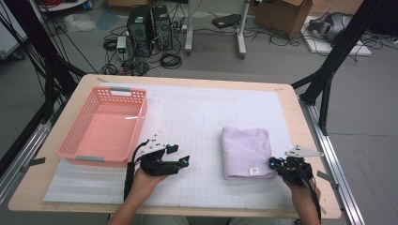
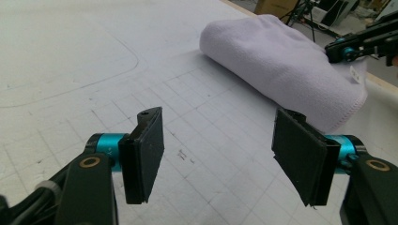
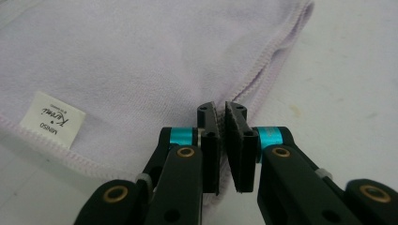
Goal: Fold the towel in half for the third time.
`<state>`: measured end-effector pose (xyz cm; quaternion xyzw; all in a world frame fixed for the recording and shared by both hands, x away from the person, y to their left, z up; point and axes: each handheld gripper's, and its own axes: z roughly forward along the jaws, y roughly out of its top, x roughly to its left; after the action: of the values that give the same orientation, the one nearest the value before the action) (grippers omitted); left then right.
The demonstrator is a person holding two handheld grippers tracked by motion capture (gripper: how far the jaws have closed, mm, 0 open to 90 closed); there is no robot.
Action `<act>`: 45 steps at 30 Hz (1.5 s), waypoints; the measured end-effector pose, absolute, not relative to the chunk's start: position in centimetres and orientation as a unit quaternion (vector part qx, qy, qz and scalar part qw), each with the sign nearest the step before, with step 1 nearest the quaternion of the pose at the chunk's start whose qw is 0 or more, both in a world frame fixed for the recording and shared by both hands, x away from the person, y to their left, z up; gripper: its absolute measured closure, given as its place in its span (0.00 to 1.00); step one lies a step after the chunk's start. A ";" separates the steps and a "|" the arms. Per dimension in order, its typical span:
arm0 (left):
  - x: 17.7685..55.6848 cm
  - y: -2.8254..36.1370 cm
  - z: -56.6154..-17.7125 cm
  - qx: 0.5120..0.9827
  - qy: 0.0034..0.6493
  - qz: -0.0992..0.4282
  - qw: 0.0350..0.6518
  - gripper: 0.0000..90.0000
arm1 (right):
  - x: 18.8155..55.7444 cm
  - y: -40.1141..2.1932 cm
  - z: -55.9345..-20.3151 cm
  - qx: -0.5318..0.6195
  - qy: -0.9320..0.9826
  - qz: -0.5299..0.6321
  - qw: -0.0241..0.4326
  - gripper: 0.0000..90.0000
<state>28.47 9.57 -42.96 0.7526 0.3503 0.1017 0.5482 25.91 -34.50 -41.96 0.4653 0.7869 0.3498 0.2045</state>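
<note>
A folded lavender towel [image 1: 246, 150] lies on the white gridded mat [image 1: 197, 187], right of centre, with a small white label [image 3: 54, 119] near its front edge. My right gripper [image 1: 274, 162] sits at the towel's front right corner, pointing left. In the right gripper view its jaws [image 3: 223, 112] are shut over the towel's [image 3: 117, 61] stitched edge; I see no fabric between the pads. My left gripper [image 1: 182, 154] hovers over bare mat left of the towel, and its jaws [image 2: 218, 150] stand open with nothing between them. Beyond them are the towel [image 2: 281, 61] and the right gripper [image 2: 345, 51].
A pink plastic basket [image 1: 101, 157], with nothing in it, stands at the table's left, just behind my left hand. The wooden table edge [image 1: 309, 140] runs close to the right of the towel. Computers and cables are on the floor beyond the table.
</note>
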 end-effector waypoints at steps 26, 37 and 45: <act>28.5 9.9 -43.0 0.750 0.353 0.103 0.550 0.38 | 28.1 -28.0 -43.3 0.396 0.818 0.385 0.159 0.71; 28.5 9.8 -43.0 0.749 0.348 0.107 0.554 0.35 | 26.2 -32.8 -41.9 0.439 0.773 0.413 0.197 0.68; 28.4 9.7 -43.0 0.750 0.344 0.111 0.555 0.32 | 24.7 -34.9 -41.6 0.447 0.761 0.418 0.213 0.57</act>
<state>28.37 9.67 -43.03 0.7496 0.3435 0.1106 0.5548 24.75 -34.92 -41.62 0.4473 0.7615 0.4181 0.2127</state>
